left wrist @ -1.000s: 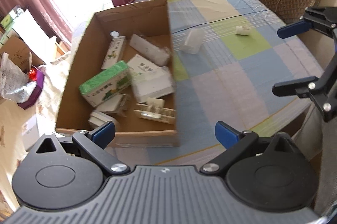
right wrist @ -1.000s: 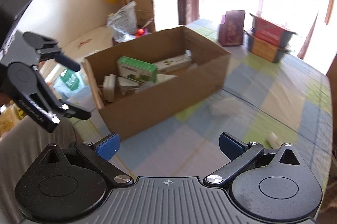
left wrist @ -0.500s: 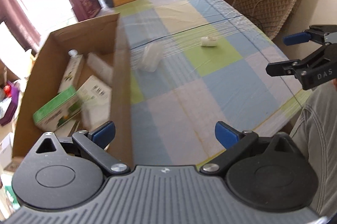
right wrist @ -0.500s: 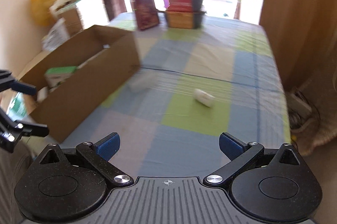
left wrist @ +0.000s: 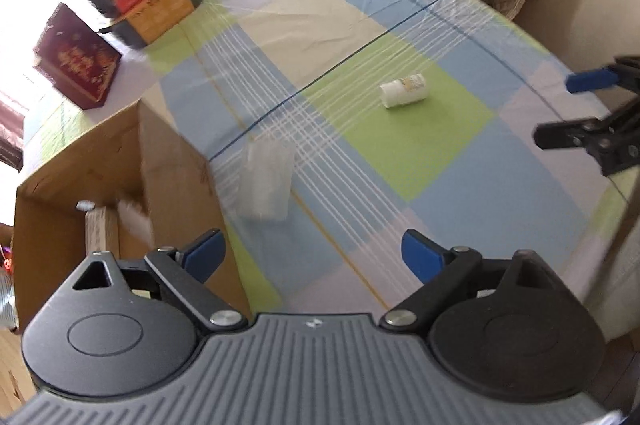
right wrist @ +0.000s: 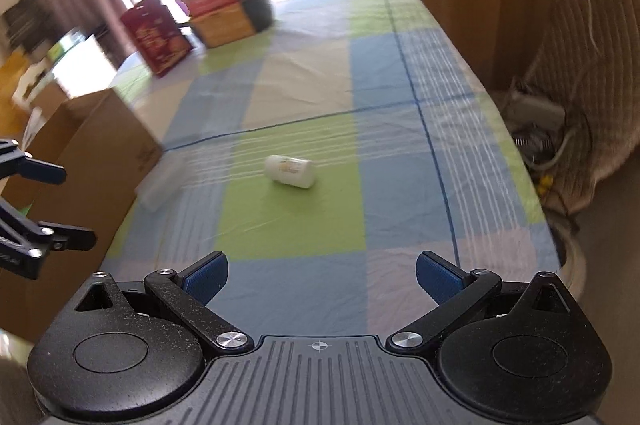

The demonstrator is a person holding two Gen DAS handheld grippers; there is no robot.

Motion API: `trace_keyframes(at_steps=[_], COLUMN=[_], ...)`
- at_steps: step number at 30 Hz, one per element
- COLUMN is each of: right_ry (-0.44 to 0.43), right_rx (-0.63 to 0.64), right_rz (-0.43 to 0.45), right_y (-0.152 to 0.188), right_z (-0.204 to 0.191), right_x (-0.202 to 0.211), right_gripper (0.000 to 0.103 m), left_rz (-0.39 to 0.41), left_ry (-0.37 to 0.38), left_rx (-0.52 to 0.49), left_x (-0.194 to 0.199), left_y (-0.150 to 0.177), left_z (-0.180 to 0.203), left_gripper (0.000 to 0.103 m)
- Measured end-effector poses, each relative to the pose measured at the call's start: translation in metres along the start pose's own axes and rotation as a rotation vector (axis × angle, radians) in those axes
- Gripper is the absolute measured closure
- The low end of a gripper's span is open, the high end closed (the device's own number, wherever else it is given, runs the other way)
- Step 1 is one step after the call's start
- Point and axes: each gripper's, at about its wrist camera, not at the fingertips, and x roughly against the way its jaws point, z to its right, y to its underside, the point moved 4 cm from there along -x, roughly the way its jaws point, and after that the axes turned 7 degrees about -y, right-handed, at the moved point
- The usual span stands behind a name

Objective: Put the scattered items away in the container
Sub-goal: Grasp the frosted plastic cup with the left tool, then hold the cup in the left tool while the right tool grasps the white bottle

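Your left gripper [left wrist: 312,251] hangs above the near part of the table [left wrist: 460,161] with its blue-padded fingers spread wide and nothing between them. Straight ahead of it, slightly toward its left finger, a blurred white packet [left wrist: 266,183] lies on the checked cloth, just beside the outer wall of the cardboard box [left wrist: 172,161]. The box sits to the left of that gripper; through its open top you can make out a couple of pale items against the inner wall (too smeared to name).

Your right gripper [right wrist: 322,275] is likewise spread wide and empty, held over the near edge of the cloth. Directly ahead of it, about midway between its fingers, a small white bottle [right wrist: 291,171] lies on its side on a green square, well clear of the fingertips. From the left wrist view the same bottle [left wrist: 404,91] is farther out and to the right of the left gripper, well apart from the packet.

Each gripper shows in the other's view: the right one [left wrist: 576,109] at the right edge, the left one [right wrist: 56,203] at the left edge, both with jaws apart.

Beyond both grippers, at the far end of the table, a dark red carton [right wrist: 158,33] stands beside two stacked trays [right wrist: 228,5].
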Motion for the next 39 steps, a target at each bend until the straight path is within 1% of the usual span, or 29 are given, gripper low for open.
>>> trace_keyframes(at_steps=[3,5,7,12,13,14,16,17,19,21,22,23,26,29,33,35,37,39], right_ry=[-0.002,0.016,0.037,0.038,0.037,0.036,0.033,0.03,0.026,0.026,0.027,0.028,0.031,0.033,0.038,0.038,0.039,0.037], right_rx=[-0.067,-0.099,-0.136,-0.24,-0.253,-0.263,-0.269,-0.267,-0.261,-0.254,-0.251,-0.25,-0.245,-0.242,-0.24,-0.235,-0.219,-0.187], right_rz=[0.007,0.011,0.014,0.028,0.028,0.027,0.024,0.023,0.018,0.012,0.01,0.009,0.007,0.005,-0.002,-0.007,-0.016,-0.022], right_y=[-0.005,-0.009,-0.012,-0.016,-0.016,-0.016,-0.017,-0.017,-0.017,-0.017,-0.016,-0.016,-0.015,-0.014,-0.012,-0.011,-0.01,-0.01], right_z=[0.016,0.026,0.036,0.056,0.058,0.059,0.059,0.058,0.056,0.054,0.054,0.054,0.053,0.054,0.055,0.055,0.053,0.05], right_x=[-0.013,-0.019,-0.024,-0.029,-0.03,-0.031,-0.033,-0.033,-0.035,-0.038,-0.039,-0.04,-0.042,-0.042,-0.043,-0.043,-0.044,-0.044], right_gripper=[0.0,0.0,0.0,0.0,0.0,0.0,0.0,0.0,0.0,0.0,0.0,0.0,0.0,0.0,0.0,0.0,0.0,0.0], left_rz=[-0.035,-0.058,-0.08,-0.134,-0.141,-0.151,-0.162,-0.163,-0.164,-0.166,-0.164,-0.163,-0.148,-0.133,-0.123,-0.121,-0.114,-0.111], left_ry=[0.0,-0.005,-0.018,-0.045,-0.05,-0.055,-0.073,-0.086,-0.11,-0.133,-0.134,-0.135,-0.092,-0.03,0.033,0.054,0.058,0.065], left_rx=[-0.004,-0.005,-0.017,-0.001,0.001,0.004,0.007,0.006,-0.002,-0.01,-0.011,-0.012,0.009,0.048,0.097,0.123,0.149,0.201], left_x=[-0.027,-0.044,-0.061,-0.095,-0.1,-0.105,-0.113,-0.117,-0.122,-0.125,-0.126,-0.126,-0.12,-0.109,-0.093,-0.084,-0.077,-0.07], left_y=[-0.017,-0.027,-0.035,-0.042,-0.042,-0.042,-0.042,-0.043,-0.042,-0.042,-0.04,-0.039,-0.035,-0.028,-0.013,-0.005,0.005,0.015], left_z=[-0.003,-0.004,-0.005,-0.011,-0.012,-0.013,-0.015,-0.016,-0.017,-0.018,-0.018,-0.018,-0.015,-0.005,0.015,0.024,0.031,0.035], left_gripper=[0.018,0.024,0.028,0.04,0.045,0.05,0.053,0.056,0.058,0.063,0.069,0.069,0.069,0.069,0.069,0.069,0.069,0.069])
